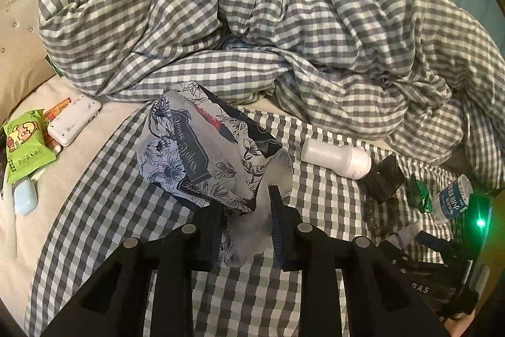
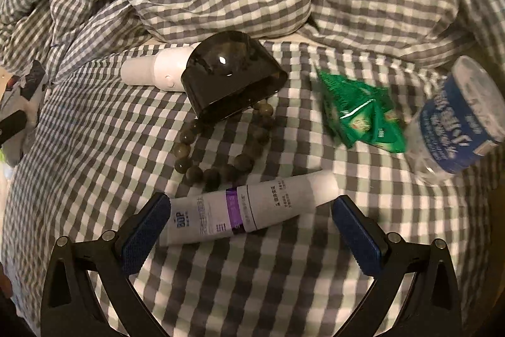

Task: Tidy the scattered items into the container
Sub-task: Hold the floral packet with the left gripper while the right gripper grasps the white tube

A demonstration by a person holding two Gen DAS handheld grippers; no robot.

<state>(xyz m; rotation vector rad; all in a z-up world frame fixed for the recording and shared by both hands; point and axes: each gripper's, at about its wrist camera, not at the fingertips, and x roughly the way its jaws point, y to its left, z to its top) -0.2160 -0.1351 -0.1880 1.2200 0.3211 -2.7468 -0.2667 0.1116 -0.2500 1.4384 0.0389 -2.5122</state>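
Note:
My left gripper [image 1: 246, 210] is shut on a floral tissue pack [image 1: 202, 147] and holds it above the checked bed sheet [image 1: 126, 179]. My right gripper [image 2: 251, 210] is open, with its fingers on either side of a white tube with a purple band [image 2: 249, 207] lying on the sheet. Beyond the tube lie a bead bracelet [image 2: 221, 153], a dark box [image 2: 233, 78], a white bottle [image 2: 151, 71], a green packet [image 2: 359, 112] and a water bottle [image 2: 457, 119]. The white bottle [image 1: 334, 158] also shows in the left wrist view. No container is in view.
A rumpled checked duvet [image 1: 252, 21] fills the far side of the bed. At the left lie a green snack packet [image 1: 22, 144], a white case [image 1: 74, 123] and a pale blue item [image 1: 25, 198]. The right gripper's body [image 1: 442, 258] shows at the left view's lower right.

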